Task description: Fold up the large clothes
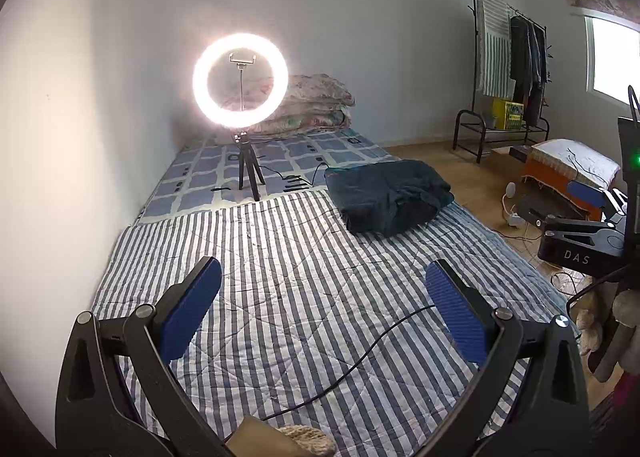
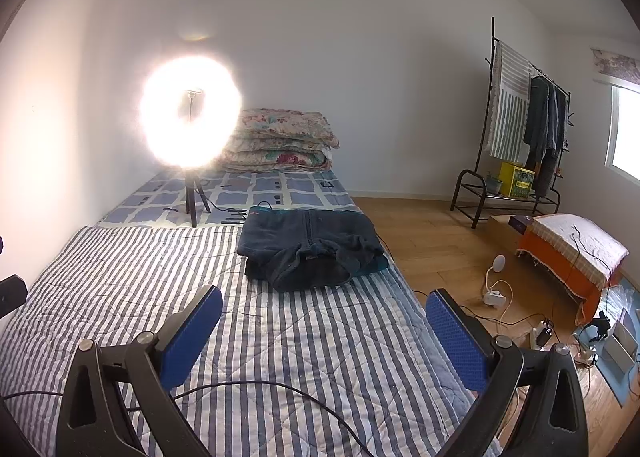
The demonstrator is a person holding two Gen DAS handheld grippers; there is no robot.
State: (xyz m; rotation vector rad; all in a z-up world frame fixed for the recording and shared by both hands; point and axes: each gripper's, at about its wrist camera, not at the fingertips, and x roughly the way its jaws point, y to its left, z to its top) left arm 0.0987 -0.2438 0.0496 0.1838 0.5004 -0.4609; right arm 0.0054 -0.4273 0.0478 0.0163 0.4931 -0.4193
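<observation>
- The left gripper point(image 1: 323, 307) hangs above the near part of the bed, its two blue-padded fingers point(image 1: 191, 307) spread wide with nothing between them.
- The right gripper point(image 2: 324, 331) hovers over the bed's right side, jaws likewise wide apart and empty; part of it shows at the right margin of the left wrist view.
- A dark teal garment point(image 1: 390, 197), folded into a thick bundle with a zipper running down its top, lies on the striped quilt point(image 1: 280, 277) at the right edge of the bed, well ahead of both grippers.
- The striped quilt covers the near half of the bed; beyond it a blue-and-white checked sheet point(image 1: 224, 173) covers the far half.
- A lit ring light point(image 1: 240, 80) on a small black tripod stands on the checked sheet near the wall-side edge.
- A stack of folded floral quilts point(image 2: 280, 141) sits at the far end of the bed against the wall.
- A black cable point(image 1: 352, 361) trails over the striped quilt between the left gripper's fingers.
- A clothes rack point(image 2: 520, 129) with hanging garments stands on the wooden floor point(image 2: 424, 241) off the bed's right side.
</observation>
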